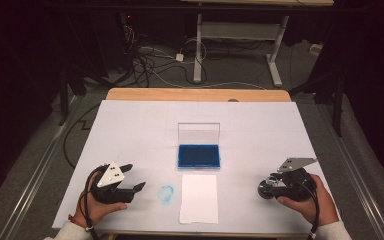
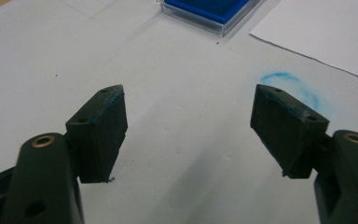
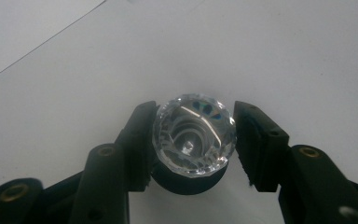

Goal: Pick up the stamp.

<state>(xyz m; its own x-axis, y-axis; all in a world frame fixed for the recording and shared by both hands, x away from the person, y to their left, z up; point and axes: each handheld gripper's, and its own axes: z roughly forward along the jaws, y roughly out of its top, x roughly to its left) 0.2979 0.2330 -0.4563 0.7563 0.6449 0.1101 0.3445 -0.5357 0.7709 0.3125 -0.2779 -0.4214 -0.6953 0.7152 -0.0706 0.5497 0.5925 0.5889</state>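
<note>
Clear faceted stamp [image 3: 194, 135] clamped in right gripper [image 3: 193, 140], lower right of the high view.

Its jaws press the clear top from both sides; the dark base below it is mostly hidden, its face not readable. Left gripper [image 2: 189, 123], lower left: jaws spread wide, holding nothing, blue stains on the pads [image 2: 105, 128]. Blue smudge [image 1: 166, 194] lies between it and the paper sheet [image 1: 199, 198], bottom centre. Open ink pad [image 1: 198, 156] sits mid-frame, lid upright. White table cover [image 1: 130, 125], wooden edge at the top; dark room with floor cables beyond. Broad bare margins left and right.
</note>
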